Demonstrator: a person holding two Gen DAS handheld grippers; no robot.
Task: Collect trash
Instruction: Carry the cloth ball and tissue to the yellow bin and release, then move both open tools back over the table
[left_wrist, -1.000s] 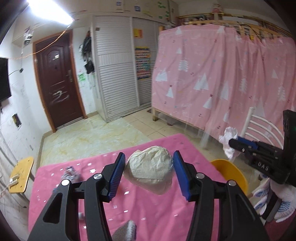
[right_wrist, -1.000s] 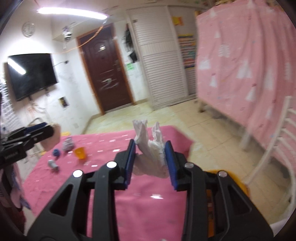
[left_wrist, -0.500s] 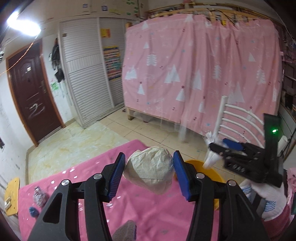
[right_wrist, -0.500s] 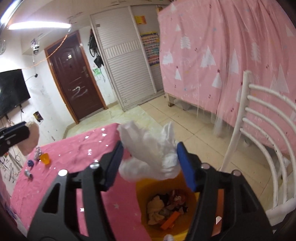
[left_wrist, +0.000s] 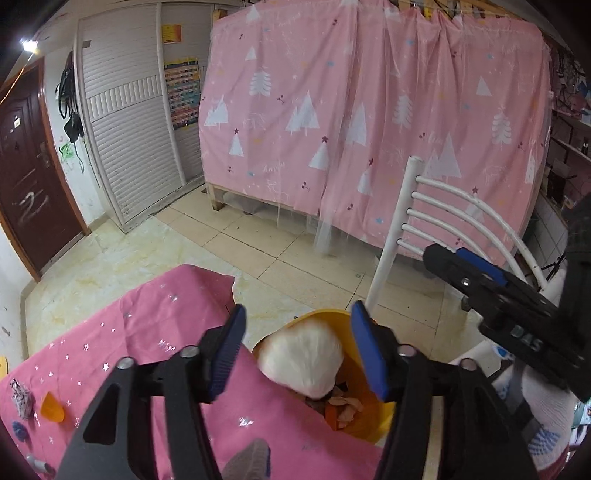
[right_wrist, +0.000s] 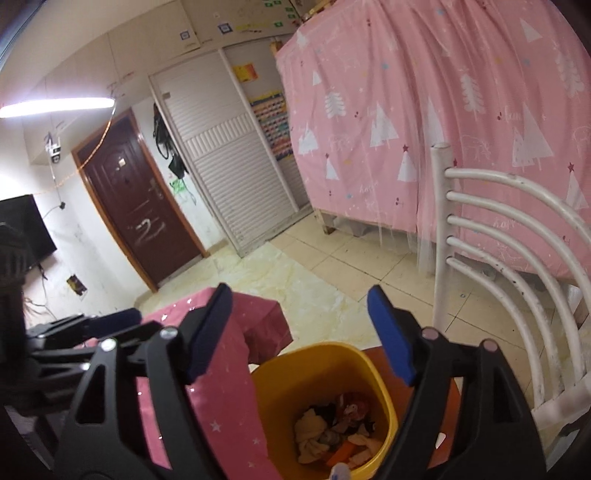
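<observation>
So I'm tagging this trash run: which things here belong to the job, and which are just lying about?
Job:
- white crumpled wad, loose between the left tool's just-opened fingers
- yellow bin, holding scraps
- right tool, just opened, holding nothing
- small scraps on the pink tablecloth

Lying about:
- white chair
- pink curtain
- brown door

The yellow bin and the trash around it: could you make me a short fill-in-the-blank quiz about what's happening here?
1. The white paper wad sits between the open jaws of the left hand-held gripper, above the ____ bin.
2. The right hand-held gripper, whose jaws have just been opening, holds ____.
3. The tablecloth is ____.
4. Beside the bin stands a white ____.

Missing words: yellow; nothing; pink; chair
</observation>
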